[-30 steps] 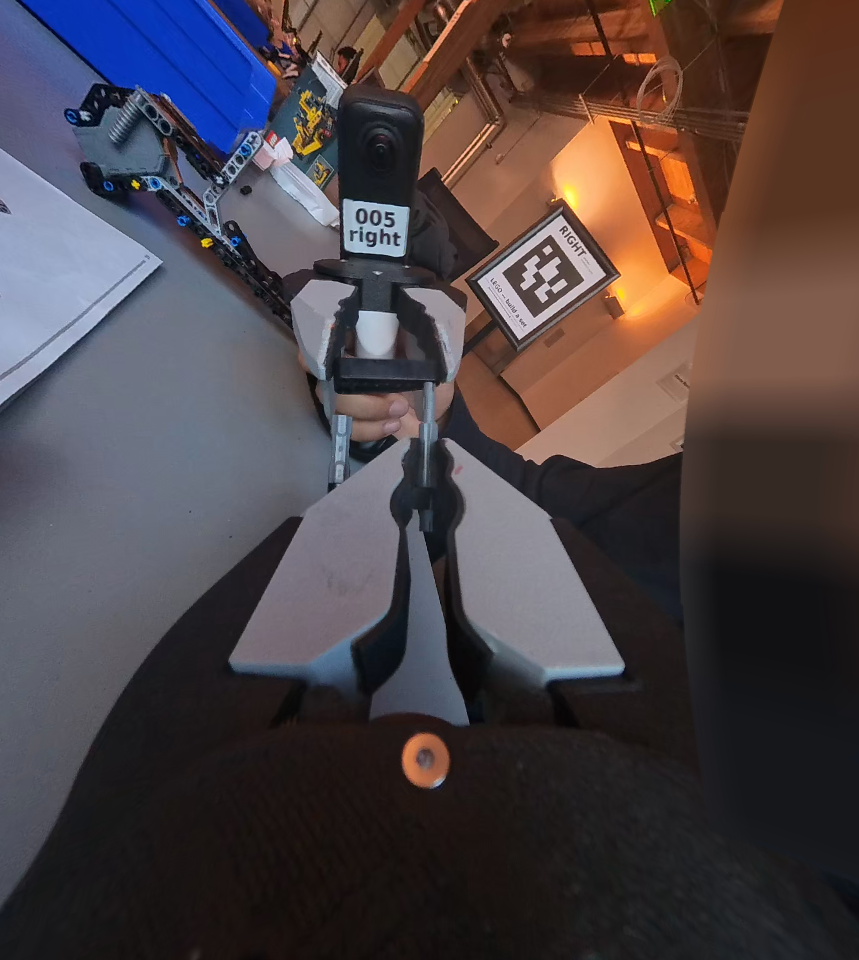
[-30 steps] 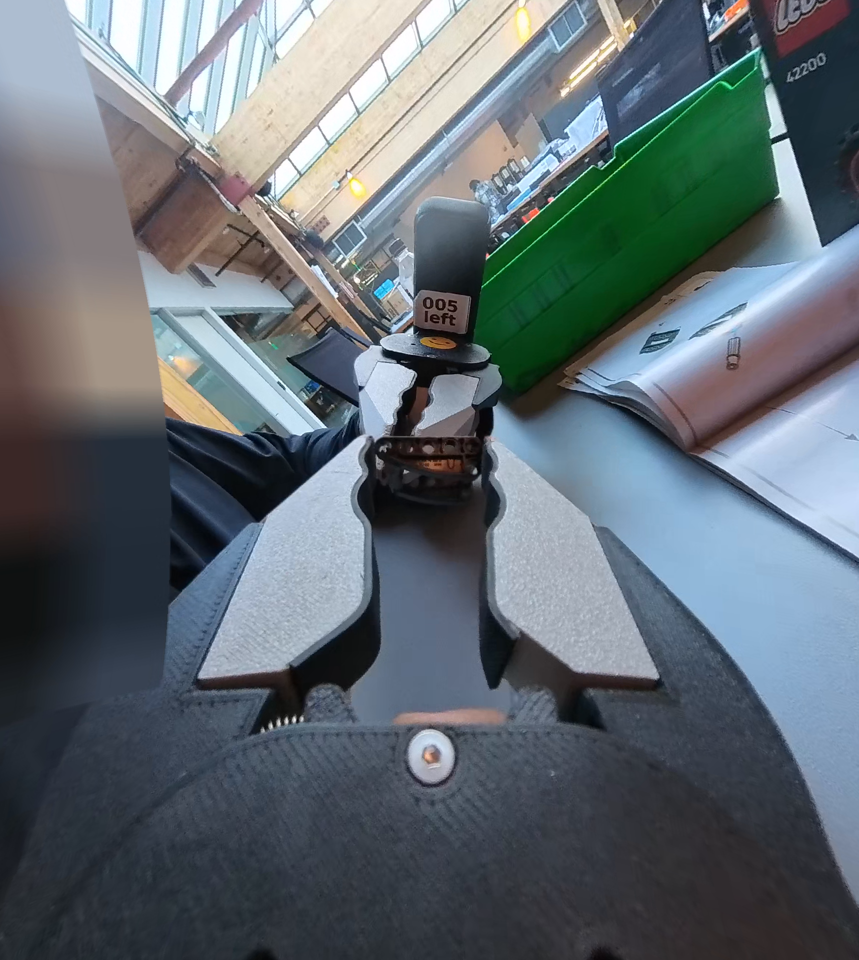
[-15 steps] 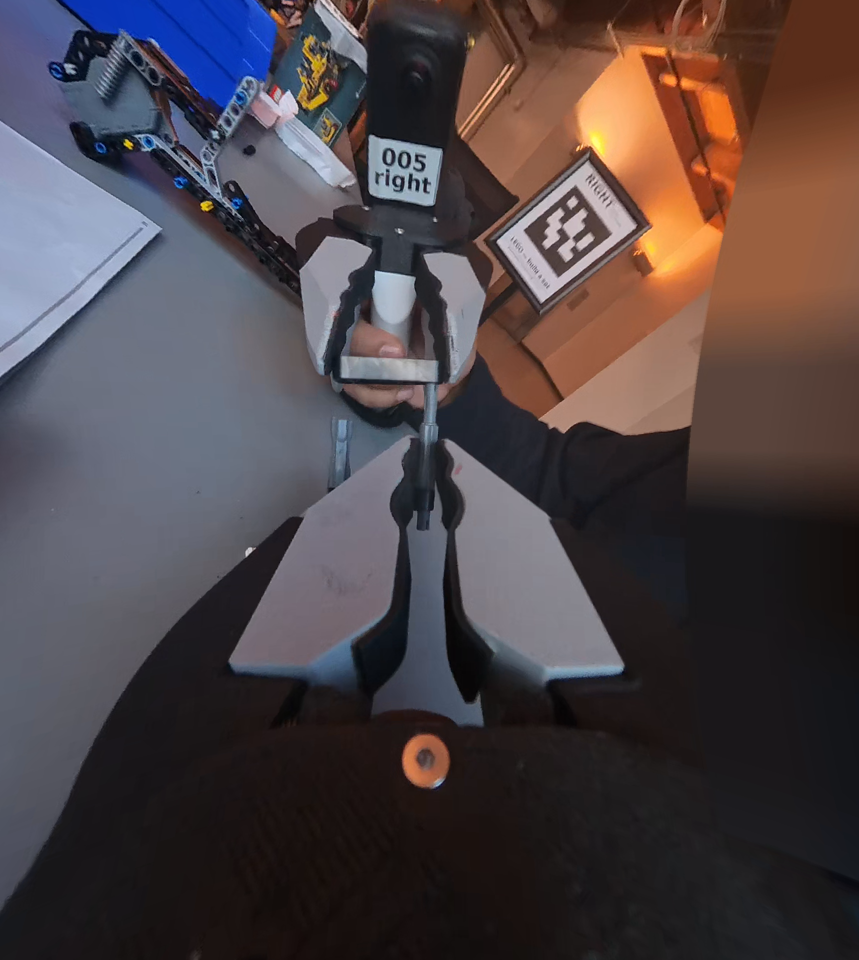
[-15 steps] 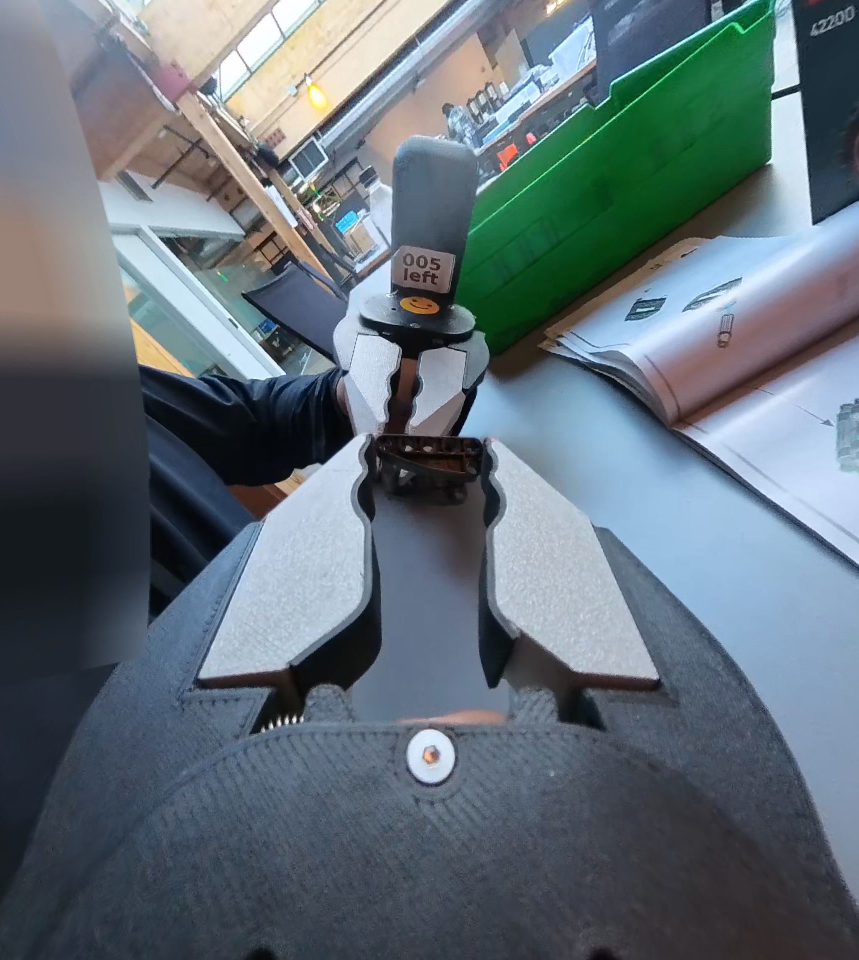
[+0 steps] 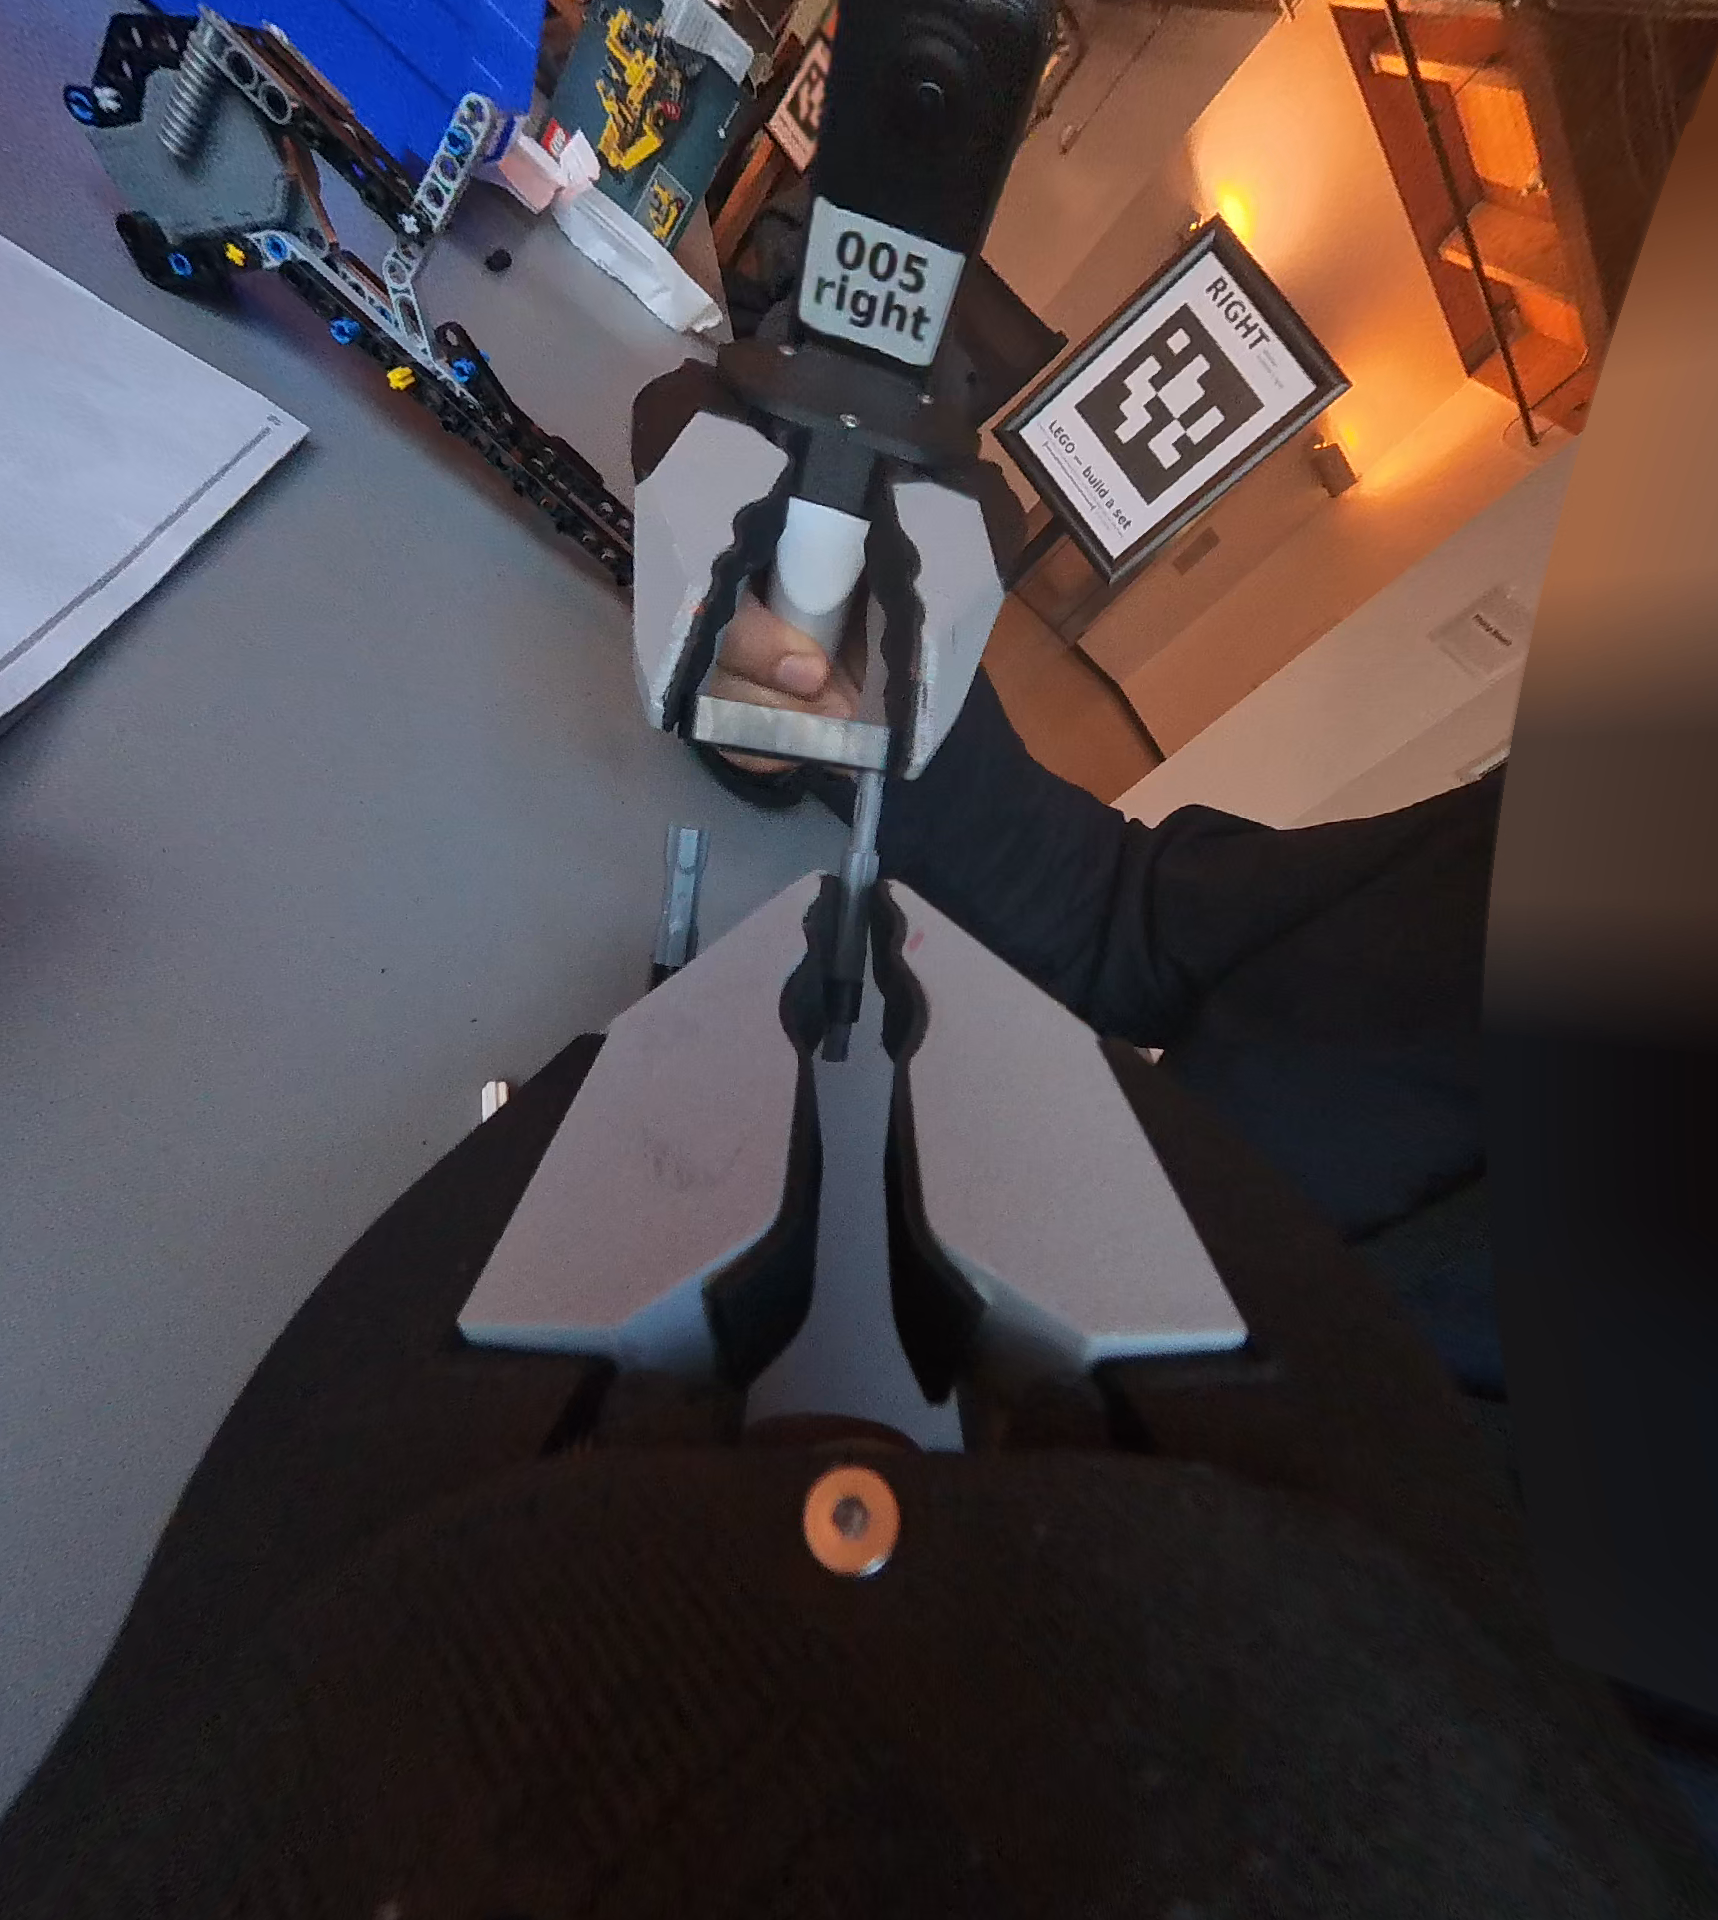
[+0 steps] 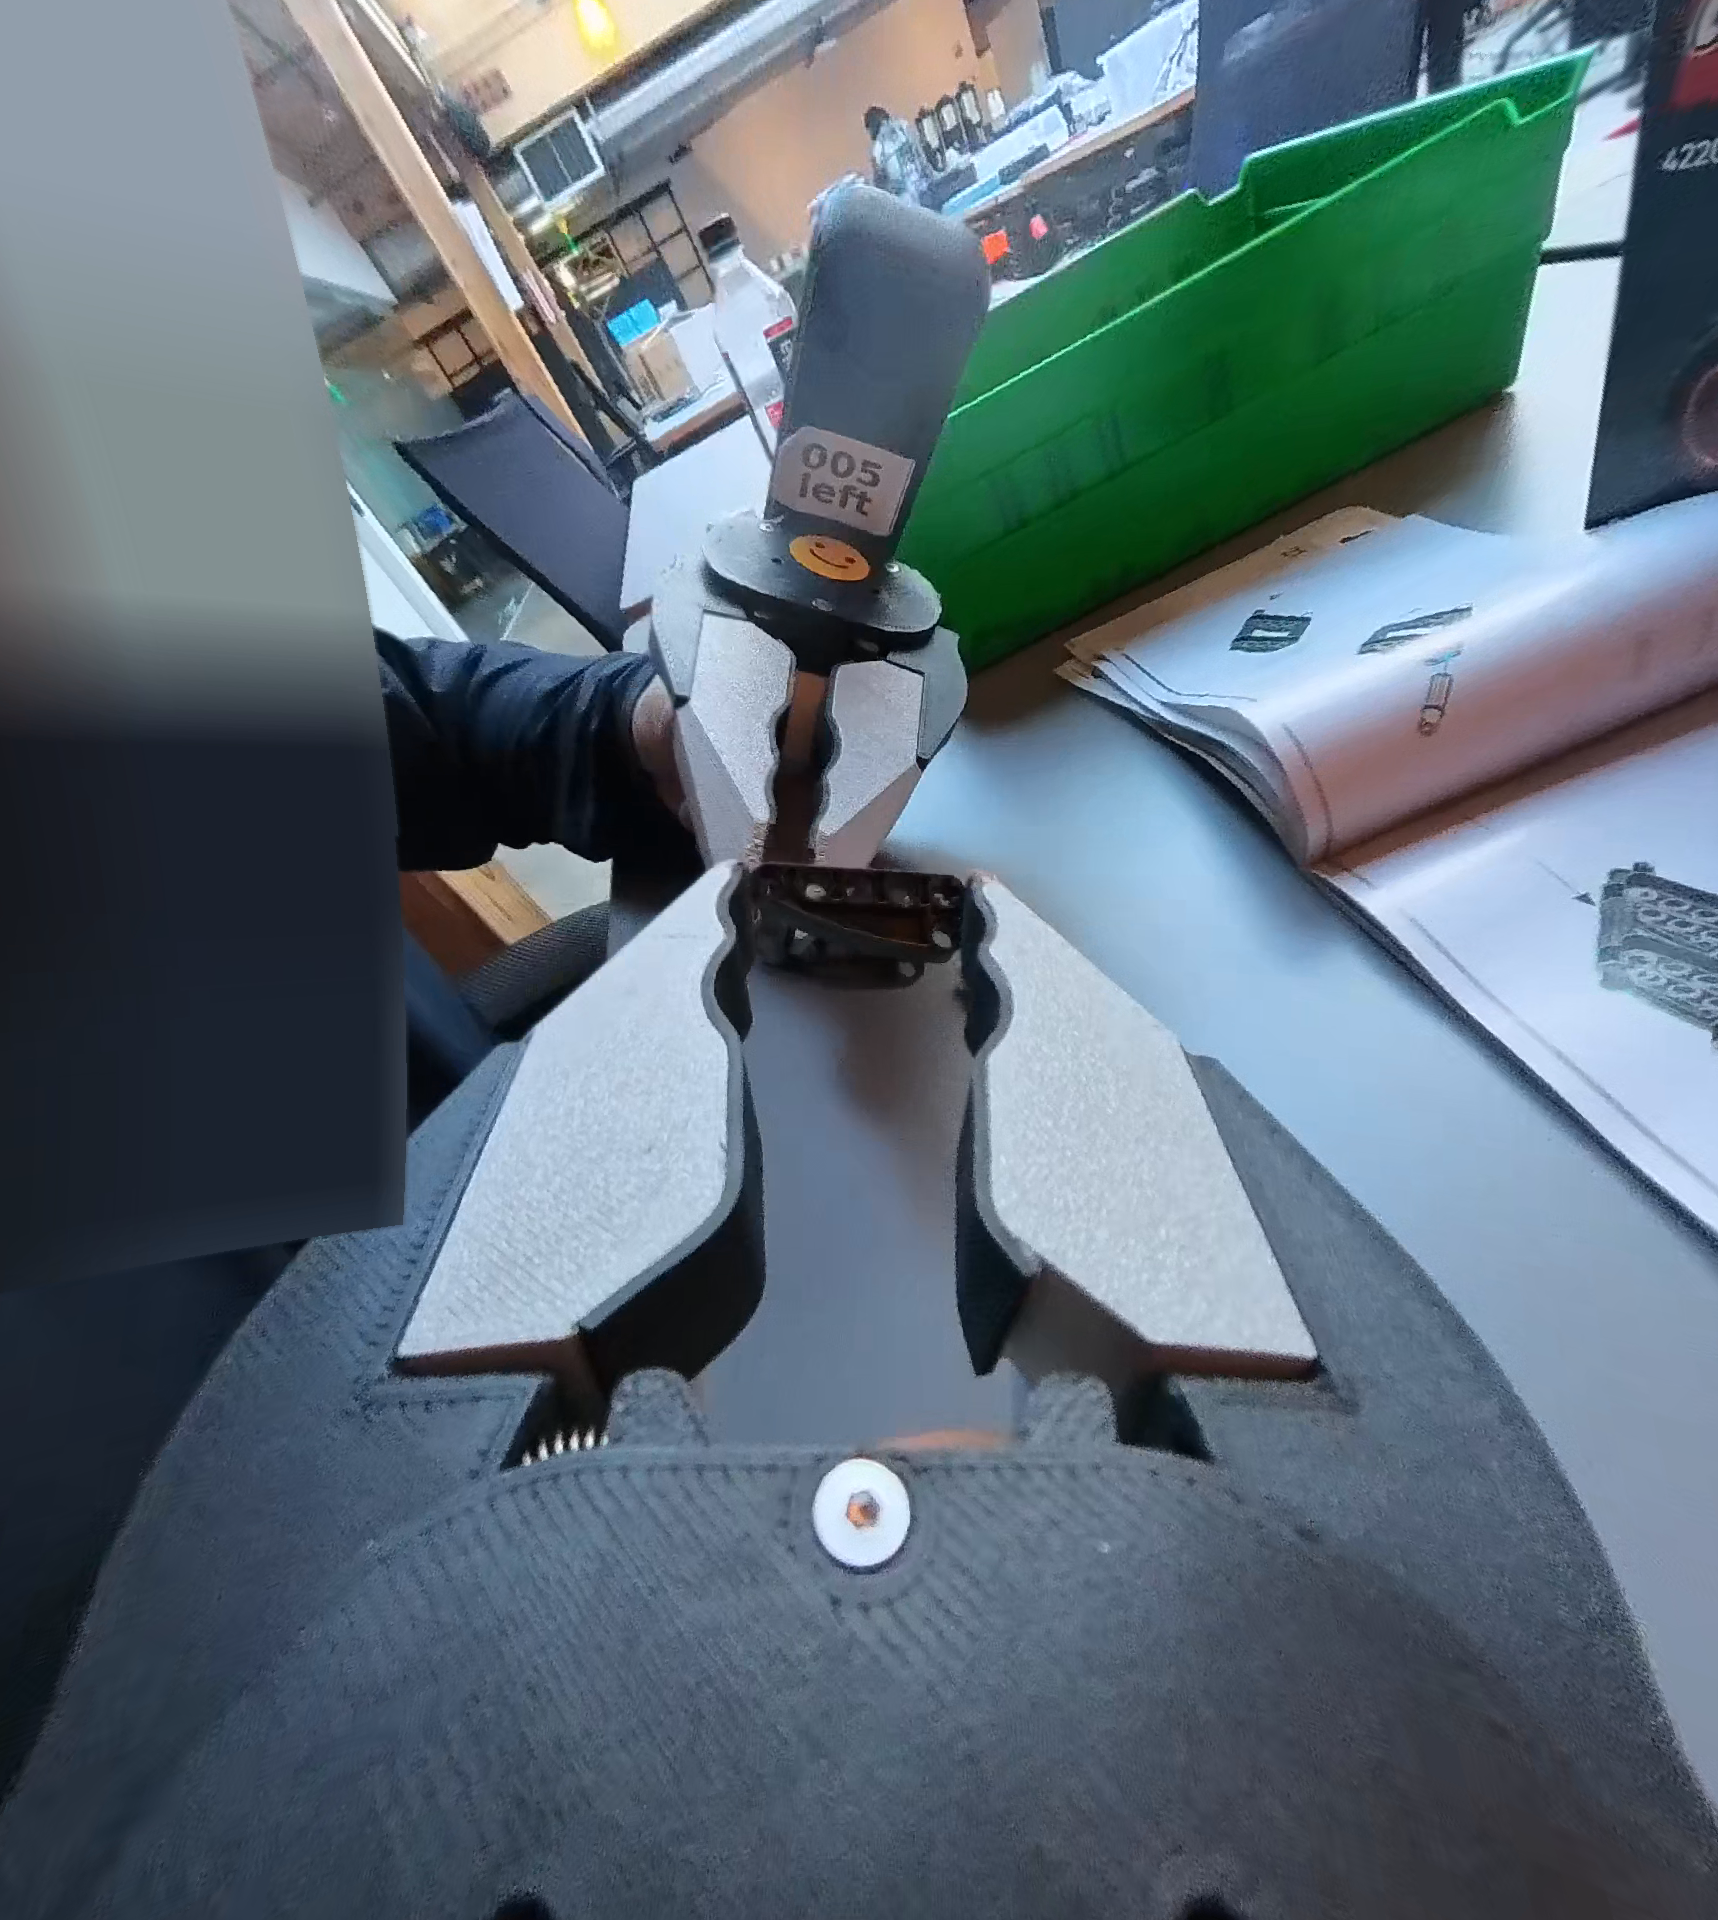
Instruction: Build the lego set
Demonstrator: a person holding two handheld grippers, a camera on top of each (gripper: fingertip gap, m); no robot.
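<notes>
One axle (image 5: pixel 853 914), one beam (image 5: pixel 790 734), seemingly joined, two tongs gripping.

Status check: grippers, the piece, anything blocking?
Left gripper shut on thin grey axle. Right gripper shut on dark beam frame. Axle tip meets frame; second grey axle loose on table.

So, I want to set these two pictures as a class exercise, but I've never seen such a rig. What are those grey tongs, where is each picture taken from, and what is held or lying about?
No robot here: a person holds a two-finger gripper in each hand, each with a camera looking along its fingers.

In the left wrist view, the left gripper is shut on a thin grey axle. Facing it is the right gripper, holding a grey frame piece.

The right wrist view shows that frame piece from the right gripper itself.

On the grey table lie a spare axle, a half-built model, an open instruction booklet and a green bin.
</notes>
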